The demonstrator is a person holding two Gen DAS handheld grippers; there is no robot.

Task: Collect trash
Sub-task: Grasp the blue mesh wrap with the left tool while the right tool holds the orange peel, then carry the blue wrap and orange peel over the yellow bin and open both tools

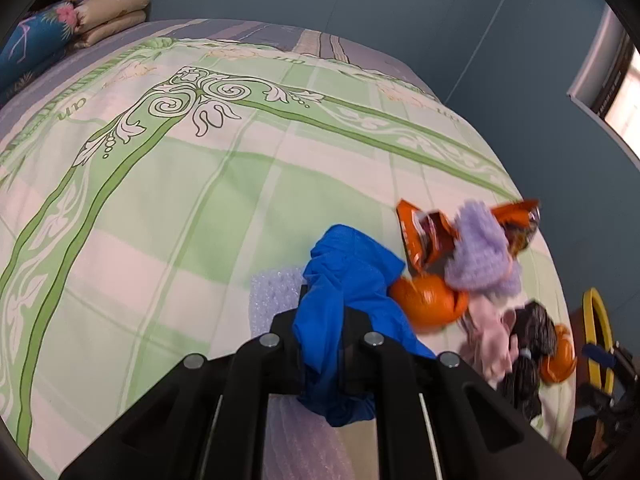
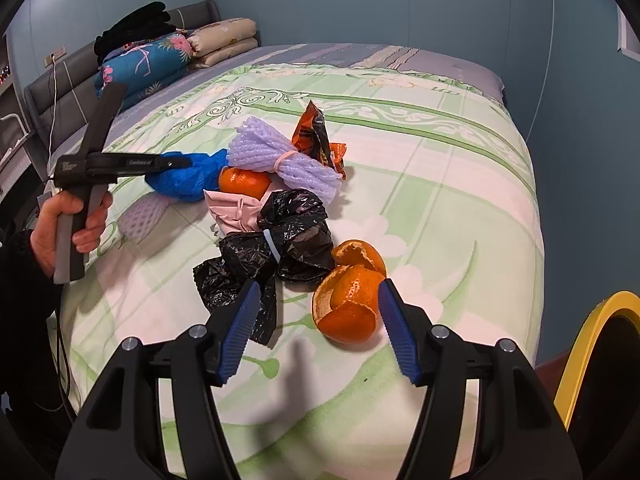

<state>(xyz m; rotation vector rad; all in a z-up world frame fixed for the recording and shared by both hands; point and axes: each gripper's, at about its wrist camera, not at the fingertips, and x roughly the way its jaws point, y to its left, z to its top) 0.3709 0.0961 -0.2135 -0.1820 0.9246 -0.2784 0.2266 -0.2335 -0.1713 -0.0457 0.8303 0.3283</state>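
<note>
Your left hand-held gripper [image 1: 320, 344] is clamped on the blue plastic bag [image 1: 344, 280], just beside the orange peel [image 1: 424, 300]. Your right hand-held gripper [image 2: 316, 328] gapes wide, empty, near the black bag [image 2: 292, 228] on the bed [image 2: 460, 200].

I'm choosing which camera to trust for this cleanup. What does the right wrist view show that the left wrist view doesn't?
Only the right wrist view: the open right gripper, the person's left hand on its handle, and the black clothes on the bedding.
Only the left wrist view: the left gripper from behind, shut on the blue plastic bag.
Both: that bag, purple foam net, snack wrapper, orange peel, black bag, yellow-rimmed bin.
</note>
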